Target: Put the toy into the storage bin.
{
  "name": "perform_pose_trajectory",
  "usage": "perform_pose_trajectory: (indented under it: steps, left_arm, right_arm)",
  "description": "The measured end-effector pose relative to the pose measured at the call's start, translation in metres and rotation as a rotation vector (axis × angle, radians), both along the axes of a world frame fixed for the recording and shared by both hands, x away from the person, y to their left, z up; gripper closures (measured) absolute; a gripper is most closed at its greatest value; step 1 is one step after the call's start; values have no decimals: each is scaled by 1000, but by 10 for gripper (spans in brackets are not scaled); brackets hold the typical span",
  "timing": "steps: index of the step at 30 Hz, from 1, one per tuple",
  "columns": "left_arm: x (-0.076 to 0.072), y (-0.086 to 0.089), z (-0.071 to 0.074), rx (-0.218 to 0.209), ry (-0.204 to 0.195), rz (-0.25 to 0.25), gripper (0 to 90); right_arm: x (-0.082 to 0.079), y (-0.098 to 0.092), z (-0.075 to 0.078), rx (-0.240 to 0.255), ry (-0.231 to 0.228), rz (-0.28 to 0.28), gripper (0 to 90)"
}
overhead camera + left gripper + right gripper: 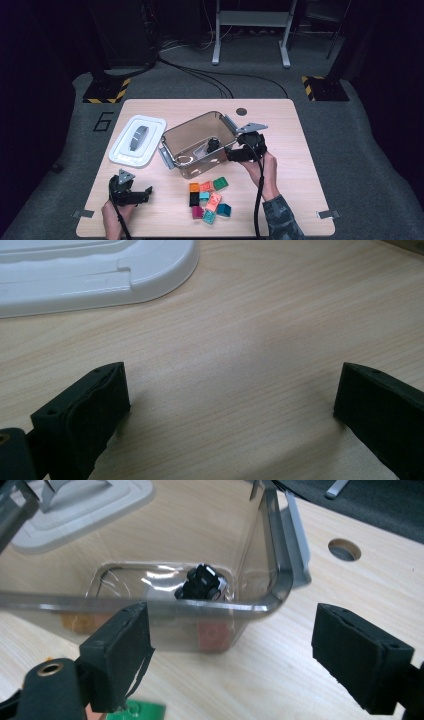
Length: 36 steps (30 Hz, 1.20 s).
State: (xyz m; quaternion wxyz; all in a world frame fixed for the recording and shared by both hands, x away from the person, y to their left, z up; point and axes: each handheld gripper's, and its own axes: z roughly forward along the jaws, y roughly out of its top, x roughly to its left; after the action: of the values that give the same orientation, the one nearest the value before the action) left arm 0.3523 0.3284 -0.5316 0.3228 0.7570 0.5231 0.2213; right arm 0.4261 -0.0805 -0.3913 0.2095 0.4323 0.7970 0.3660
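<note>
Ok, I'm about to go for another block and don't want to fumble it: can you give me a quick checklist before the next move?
1. Right tongs open with nothing between them: ok.
2. Black toy block lies inside the clear smoky plastic bin: ok.
3. Loose pile of coloured toy blocks in front of the bin, free to reach: ok.
4. Left tongs open, over bare table: ok.
5. White plastic lid set aside left of the bin: ok.
</note>
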Motion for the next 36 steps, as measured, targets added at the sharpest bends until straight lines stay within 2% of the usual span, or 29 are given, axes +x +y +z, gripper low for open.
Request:
perform_pose_trajectory:
  steps: [9,18,22,28,34,36]
  left_arm:
    - [0,0,0,1,-3,-1,10]
    - [0,0,0,1,-3,0,10]
    - [0,0,0,0,-2,0,10]
    - [0,0,0,0,-2,-1,10]
    - [0,0,0,0,-1,0,10]
    - [0,0,0,1,-3,0,10]
  right_arm:
    - [-11,-10,-29,15,35,12,144]
    - [-23,-11,-69,41,113,9,145]
    - [-26,-4,-86,56,146,15,147]
    - [-32,12,-104,46,181,50,149]
    - [-36,25,-112,26,202,71,154]
    - [-36,28,-113,23,195,83,154]
